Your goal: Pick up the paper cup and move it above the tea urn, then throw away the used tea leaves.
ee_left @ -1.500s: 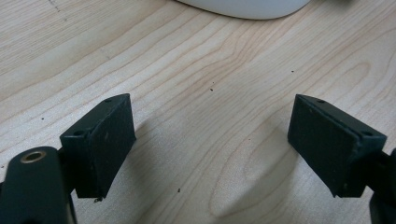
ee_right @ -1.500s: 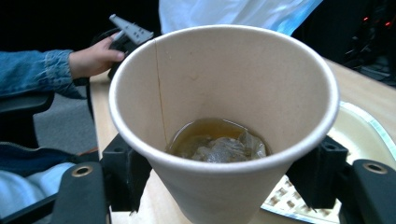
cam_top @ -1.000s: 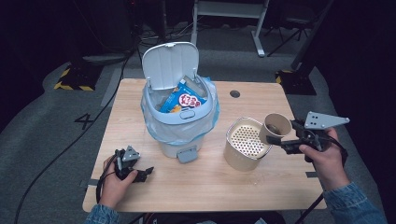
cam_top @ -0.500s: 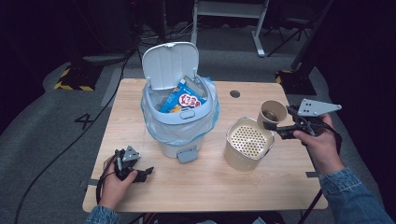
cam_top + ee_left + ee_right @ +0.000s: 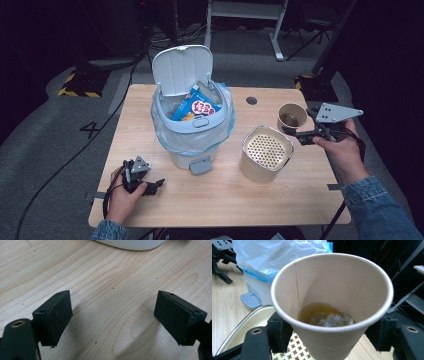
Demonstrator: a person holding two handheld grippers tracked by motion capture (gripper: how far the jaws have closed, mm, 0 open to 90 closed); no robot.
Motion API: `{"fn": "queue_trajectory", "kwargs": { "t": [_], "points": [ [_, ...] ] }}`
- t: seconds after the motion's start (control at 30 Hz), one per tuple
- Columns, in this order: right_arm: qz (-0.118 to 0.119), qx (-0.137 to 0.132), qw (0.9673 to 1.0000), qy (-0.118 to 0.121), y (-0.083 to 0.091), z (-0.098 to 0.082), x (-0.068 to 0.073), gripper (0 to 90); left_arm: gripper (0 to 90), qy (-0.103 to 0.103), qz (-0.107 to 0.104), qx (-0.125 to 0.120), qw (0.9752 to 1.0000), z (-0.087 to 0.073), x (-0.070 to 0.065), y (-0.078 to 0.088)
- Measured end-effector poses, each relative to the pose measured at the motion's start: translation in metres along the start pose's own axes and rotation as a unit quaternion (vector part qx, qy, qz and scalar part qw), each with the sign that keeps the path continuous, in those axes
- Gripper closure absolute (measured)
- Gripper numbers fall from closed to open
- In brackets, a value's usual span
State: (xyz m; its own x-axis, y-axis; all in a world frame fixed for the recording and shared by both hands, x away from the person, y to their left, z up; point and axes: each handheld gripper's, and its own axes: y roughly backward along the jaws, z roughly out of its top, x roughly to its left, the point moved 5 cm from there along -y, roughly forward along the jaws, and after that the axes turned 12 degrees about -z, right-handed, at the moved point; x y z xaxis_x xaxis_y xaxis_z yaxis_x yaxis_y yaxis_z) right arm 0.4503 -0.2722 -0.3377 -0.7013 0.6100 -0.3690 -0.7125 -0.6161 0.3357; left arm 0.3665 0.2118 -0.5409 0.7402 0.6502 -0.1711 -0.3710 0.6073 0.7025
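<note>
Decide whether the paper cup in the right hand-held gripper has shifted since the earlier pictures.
Yes. The paper cup, held by the right hand-held gripper, has moved up the picture and slightly left, away from the perforated container.

Both grippers are black. The left gripper (image 5: 113, 320) has two flat rectangular pads (image 5: 53, 316) with a fine matte grain, small screw holes at their corners, and a brass-ringed hole in the arm below. The right gripper (image 5: 295, 132) carries a grey three-cornered plate (image 5: 334, 113) with what look like small holes. Blue denim sleeves (image 5: 377, 210) cover the forearms; a black cable (image 5: 107, 197) loops from the left gripper.
</note>
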Motion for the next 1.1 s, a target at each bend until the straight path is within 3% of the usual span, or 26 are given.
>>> {"fn": "queue_trajectory", "kwargs": {
  "t": [0.2,0.33,0.5,0.6,0.73,0.83,0.9,0.97,1.1],
  "points": [
    [-0.005,0.012,0.9997,0.019,-0.002,-0.001,0.002,31.2,15.2,0.0,0.0,0.0,1.0,0.0,0.0,0.0],
    [-0.017,0.027,0.998,0.055,-0.005,-0.003,0.005,31.2,15.2,0.0,0.0,0.0,1.0,0.0,0.0,0.0],
    [-0.033,0.04,0.9933,0.103,-0.008,-0.004,0.008,31.6,15.2,0.0,0.0,0.0,1.0,0.0,0.0,0.0],
    [-0.044,0.044,0.9871,0.148,-0.008,-0.006,0.009,31.8,15.2,0.0,0.0,0.0,1.0,0.0,0.0,0.0],
    [-0.067,0.06,0.9743,0.206,-0.008,-0.007,0.012,32.1,15.2,0.0,0.0,0.0,1.0,0.0,0.0,0.0],
    [-0.084,0.076,0.9591,0.259,-0.008,-0.007,0.015,32.2,15.2,0.0,0.0,0.0,1.0,0.0,0.0,0.0],
    [-0.093,0.087,0.9459,0.298,-0.008,-0.008,0.017,32.2,15.2,0.0,0.0,0.0,1.0,0.0,0.0,0.0],
    [-0.092,0.088,0.9418,0.311,-0.01,-0.009,0.019,32.2,15.2,0.0,0.0,0.0,1.0,0.0,0.0,0.0],
    [-0.101,0.103,0.9216,0.36,-0.012,-0.012,0.023,32.2,15.2,0.0,0.0,0.0,1.0,0.0,0.0,0.0]
  ]
}}
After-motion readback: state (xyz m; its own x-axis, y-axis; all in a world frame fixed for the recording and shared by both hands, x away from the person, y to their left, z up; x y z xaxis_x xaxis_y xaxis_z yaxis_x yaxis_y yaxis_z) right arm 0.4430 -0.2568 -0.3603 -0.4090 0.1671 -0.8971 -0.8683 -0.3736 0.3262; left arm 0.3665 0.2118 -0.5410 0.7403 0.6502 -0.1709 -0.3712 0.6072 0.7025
